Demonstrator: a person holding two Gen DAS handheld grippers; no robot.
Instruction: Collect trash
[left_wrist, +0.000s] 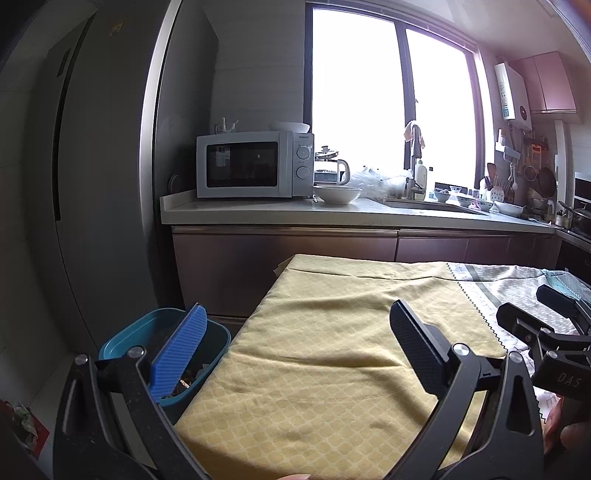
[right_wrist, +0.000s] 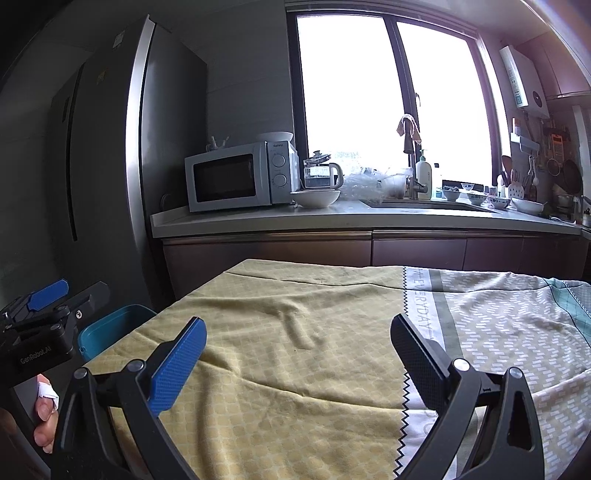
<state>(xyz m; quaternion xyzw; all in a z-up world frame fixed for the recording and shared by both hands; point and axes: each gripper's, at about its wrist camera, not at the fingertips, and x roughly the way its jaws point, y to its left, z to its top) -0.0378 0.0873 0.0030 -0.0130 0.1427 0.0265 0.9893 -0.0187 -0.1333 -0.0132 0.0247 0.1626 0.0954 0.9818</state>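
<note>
A blue trash bin (left_wrist: 125, 339) stands on the floor at the table's left edge, with scraps inside; its rim also shows in the right wrist view (right_wrist: 107, 328). My left gripper (left_wrist: 299, 317) is open and empty, held over the yellow tablecloth (left_wrist: 332, 350) near the bin. My right gripper (right_wrist: 299, 328) is open and empty over the same cloth (right_wrist: 295, 350), to the right of the left one. Each gripper shows at the edge of the other's view: the right one (left_wrist: 546, 321), the left one (right_wrist: 48, 299). No loose trash shows on the cloth.
A grey patterned cloth (right_wrist: 498, 325) covers the table's right part. Behind the table runs a counter (left_wrist: 332, 214) with a microwave (left_wrist: 255, 164), a white bowl (left_wrist: 337, 194), a kettle, a sink and dishes. A tall fridge (left_wrist: 92, 166) stands at left.
</note>
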